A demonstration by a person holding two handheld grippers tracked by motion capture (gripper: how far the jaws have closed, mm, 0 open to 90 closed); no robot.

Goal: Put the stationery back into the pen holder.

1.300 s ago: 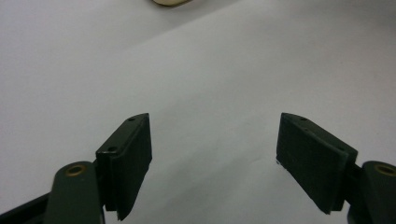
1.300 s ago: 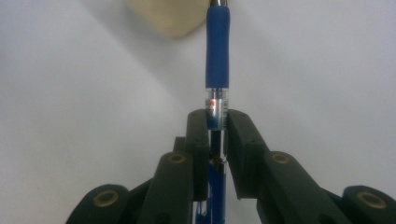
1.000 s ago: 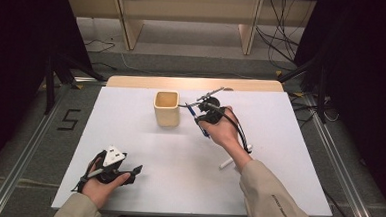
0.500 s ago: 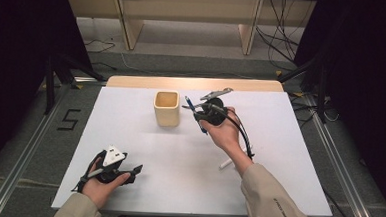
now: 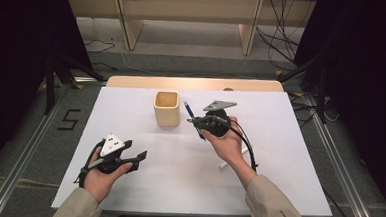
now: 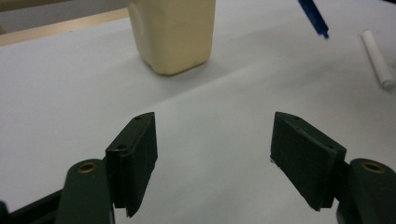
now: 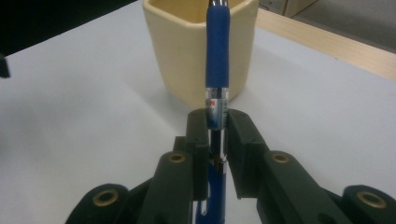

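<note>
The right gripper [image 7: 217, 123] is clamping the blue pen [image 7: 216, 70] low on its barrel, the two pads pressing it from either side, and the pen is standing up out of the jaws with its blue grip section well clear above them. In the right gripper view the pen is lining up straight in front of the cream cup [image 7: 198, 51], its upper end reaching past the cup's rim. From the high view, the right gripper [image 5: 202, 123] is hanging just beside the cup [image 5: 166, 108], on the cup's right, with the pen [image 5: 191, 117] slanting up and away from the person.

Compared with a second ago, the pen is sitting more upright in the hand and the right gripper is slightly nearer the person.

The left gripper [image 6: 214, 156] is staying at the near left of the white table [image 5: 278, 158]; its jaws have just been closing a little, yet they are standing apart with nothing between them. A white marker [image 6: 377, 59] is lying on the table to the right.
</note>
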